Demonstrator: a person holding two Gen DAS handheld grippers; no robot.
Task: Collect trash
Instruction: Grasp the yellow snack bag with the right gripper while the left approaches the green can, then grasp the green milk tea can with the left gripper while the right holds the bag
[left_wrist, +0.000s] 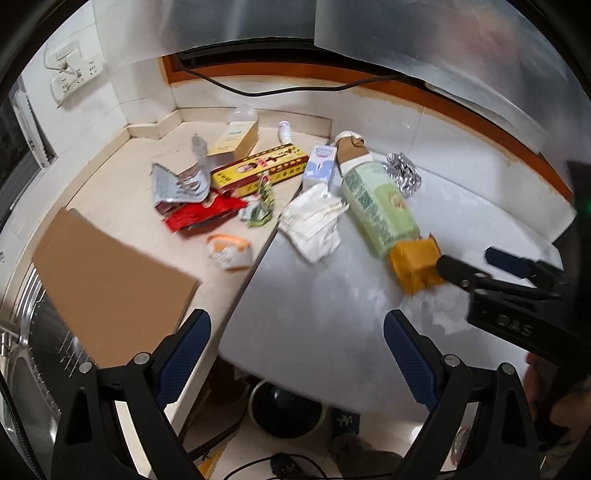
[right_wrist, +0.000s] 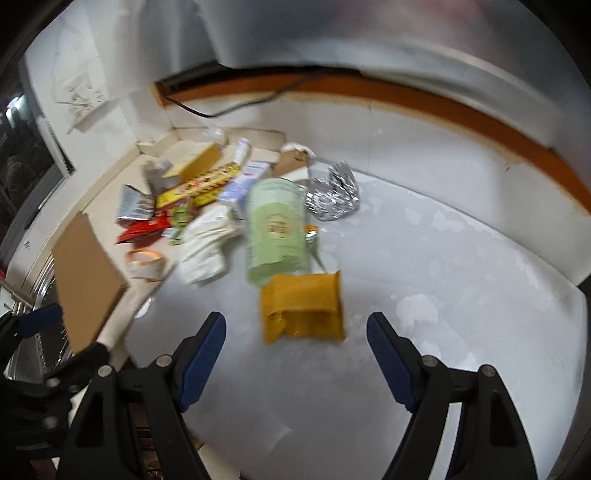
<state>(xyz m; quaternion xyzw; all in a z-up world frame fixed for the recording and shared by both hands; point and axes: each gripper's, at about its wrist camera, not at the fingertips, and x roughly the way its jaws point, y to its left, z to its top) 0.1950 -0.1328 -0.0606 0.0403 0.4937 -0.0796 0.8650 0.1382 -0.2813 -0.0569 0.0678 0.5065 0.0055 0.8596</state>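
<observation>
Trash lies scattered on the counter: a yellow packet (left_wrist: 415, 264) (right_wrist: 303, 308), a pale green bottle (left_wrist: 376, 206) (right_wrist: 275, 229) lying flat, a white crumpled wrapper (left_wrist: 314, 221) (right_wrist: 207, 243), crumpled foil (left_wrist: 404, 173) (right_wrist: 334, 194), a yellow-red box (left_wrist: 258, 170) and a red wrapper (left_wrist: 203, 216). My left gripper (left_wrist: 295, 350) is open and empty above the counter's front edge. My right gripper (right_wrist: 295, 350) is open and empty, just short of the yellow packet; in the left wrist view it (left_wrist: 476, 264) touches or nearly touches the packet.
A brown cardboard sheet (left_wrist: 110, 284) (right_wrist: 86, 273) stands at the left by a metal sink (left_wrist: 26, 332). A black bin (left_wrist: 284, 410) sits on the floor below the counter. A small white-blue carton (left_wrist: 319, 166) and a beige box (left_wrist: 238, 138) lie farther back. A tiled wall backs the counter.
</observation>
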